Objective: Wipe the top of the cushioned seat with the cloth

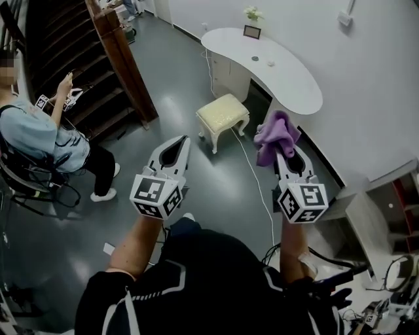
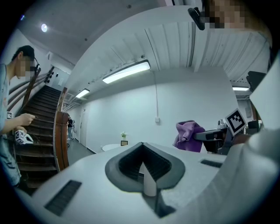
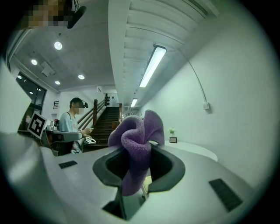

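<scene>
Holds both tools raised over the grey floor. Left tool: shut tip to tip, with only air inside the dark hollow behind the tips. Grips the purple cloth in right tool, jaws narrow and clamped on its lower folds, with the bulk bunched in a loose knot above the tips. Confirmed in right gripper view: cloth pinched at the middle, one tail hanging down between the jaws.

Cushioned seat located well apart from the cloth: cream top, white legs, standing on the floor ahead, just beside the curved white counter. On counter's far end, small plant and framed card. White cable trailing over floor past seat. At left, seated person beside dark staircase.
</scene>
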Motion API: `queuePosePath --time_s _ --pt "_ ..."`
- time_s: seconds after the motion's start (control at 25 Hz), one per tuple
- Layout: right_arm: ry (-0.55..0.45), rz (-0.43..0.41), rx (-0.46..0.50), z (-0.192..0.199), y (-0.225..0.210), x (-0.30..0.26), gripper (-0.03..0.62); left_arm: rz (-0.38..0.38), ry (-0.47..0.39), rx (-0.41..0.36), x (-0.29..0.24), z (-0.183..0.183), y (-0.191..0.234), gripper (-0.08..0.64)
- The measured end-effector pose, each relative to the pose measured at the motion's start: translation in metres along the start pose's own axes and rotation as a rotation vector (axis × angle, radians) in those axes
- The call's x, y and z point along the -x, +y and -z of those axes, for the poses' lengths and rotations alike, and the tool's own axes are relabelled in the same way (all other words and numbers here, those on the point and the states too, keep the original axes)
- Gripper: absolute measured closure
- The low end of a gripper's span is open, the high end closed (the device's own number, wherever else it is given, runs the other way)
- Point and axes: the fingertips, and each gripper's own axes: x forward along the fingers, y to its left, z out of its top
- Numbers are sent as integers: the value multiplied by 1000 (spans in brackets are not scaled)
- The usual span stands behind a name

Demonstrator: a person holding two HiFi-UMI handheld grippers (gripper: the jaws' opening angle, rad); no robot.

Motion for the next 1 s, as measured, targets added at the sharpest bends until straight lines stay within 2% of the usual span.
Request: queuePosePath --time_s 0.44,0.68,1.0 --pt "25 23 27 -4 -17 -64 489 31 -36 26 -67 -3 39 557" --pt "28 54 20 -9 -31 -126 489 52 -38 41 -119 -3 82 557" --pt "57 65 22 -9 -25 -223 489 84 -26 49 -178 -6 158 557"
